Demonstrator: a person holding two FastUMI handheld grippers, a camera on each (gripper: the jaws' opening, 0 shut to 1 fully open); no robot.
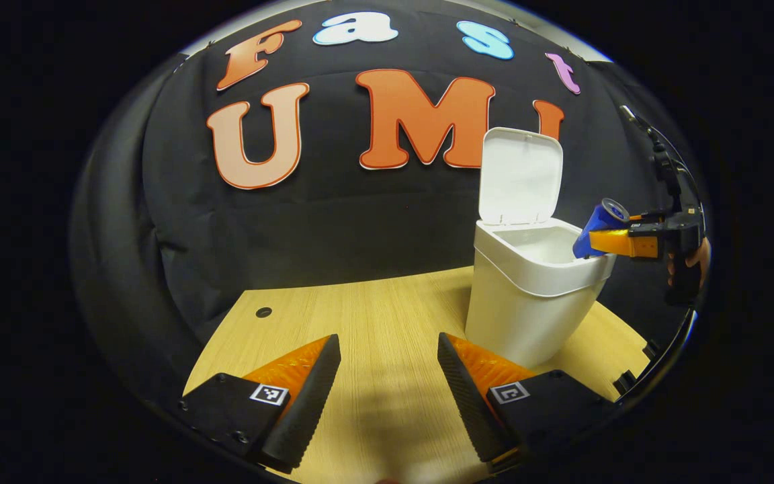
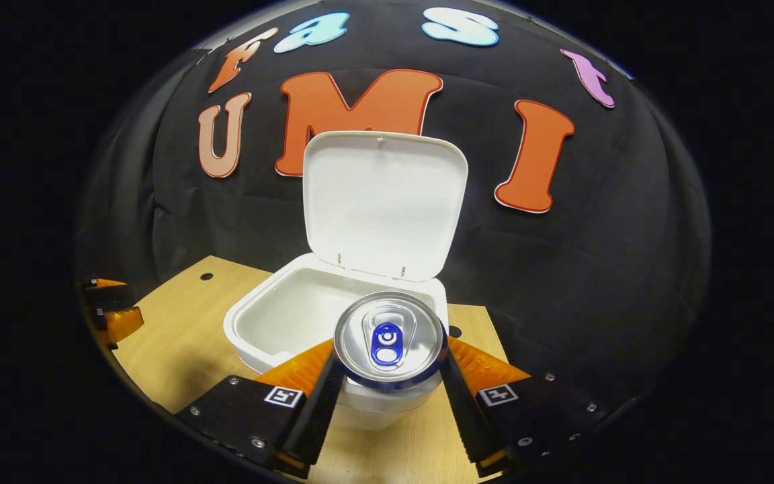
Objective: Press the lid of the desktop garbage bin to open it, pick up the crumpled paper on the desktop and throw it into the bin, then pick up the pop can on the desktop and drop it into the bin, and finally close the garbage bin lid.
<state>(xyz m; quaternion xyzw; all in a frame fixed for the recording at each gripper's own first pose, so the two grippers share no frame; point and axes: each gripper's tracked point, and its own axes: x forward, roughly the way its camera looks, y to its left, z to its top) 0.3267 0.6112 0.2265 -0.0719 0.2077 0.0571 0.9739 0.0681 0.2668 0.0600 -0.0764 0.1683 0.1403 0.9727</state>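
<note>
Left gripper view: low over desk (image 1: 373, 316), off bin (image 1: 535, 296). Right gripper view: close above bin. Both face wall.

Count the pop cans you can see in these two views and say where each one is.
1. The pop can is held in the right gripper, tilted over the rim of the open bin. Anything inside the bin may be hidden.

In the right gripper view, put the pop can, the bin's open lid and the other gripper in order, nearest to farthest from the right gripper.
1. The pop can: held between the right gripper fingers, tilted over the bin's near rim.
2. The lid: upright at the back of the bin, just beyond the can.
3. The left gripper: at the far left edge, over the table.
</note>
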